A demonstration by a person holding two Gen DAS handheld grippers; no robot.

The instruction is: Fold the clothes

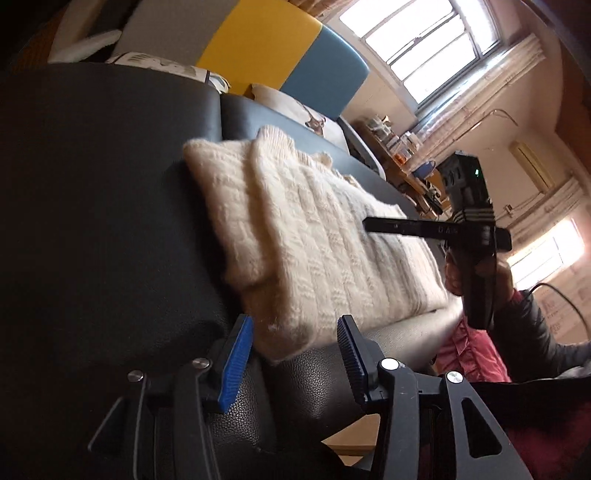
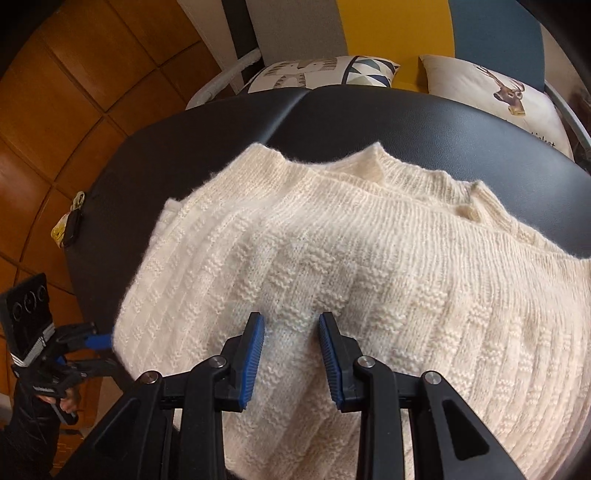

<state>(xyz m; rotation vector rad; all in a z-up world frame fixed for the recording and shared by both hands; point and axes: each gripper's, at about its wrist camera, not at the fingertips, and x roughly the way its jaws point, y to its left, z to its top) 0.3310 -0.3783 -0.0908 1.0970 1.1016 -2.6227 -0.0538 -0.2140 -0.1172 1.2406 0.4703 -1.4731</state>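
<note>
A cream knitted sweater [image 1: 295, 236] lies on a black padded surface [image 1: 92, 221], with one side folded over onto the body. It fills the right wrist view [image 2: 351, 266], neckline at the far edge. My left gripper [image 1: 295, 332] is open at the sweater's near corner, with nothing between its blue pads. My right gripper [image 2: 291, 332] is open just above the sweater's middle, empty. The right gripper also shows in the left wrist view [image 1: 369, 225], reaching over the sweater. The left gripper also shows in the right wrist view [image 2: 105, 349], at the sweater's left edge.
Two printed cushions [image 2: 509, 92] lie behind the black surface against a grey, yellow and blue backrest [image 2: 388, 26]. Wooden flooring [image 2: 55, 110] is at the left. A cluttered desk [image 1: 402, 155] stands under a bright window [image 1: 424, 40].
</note>
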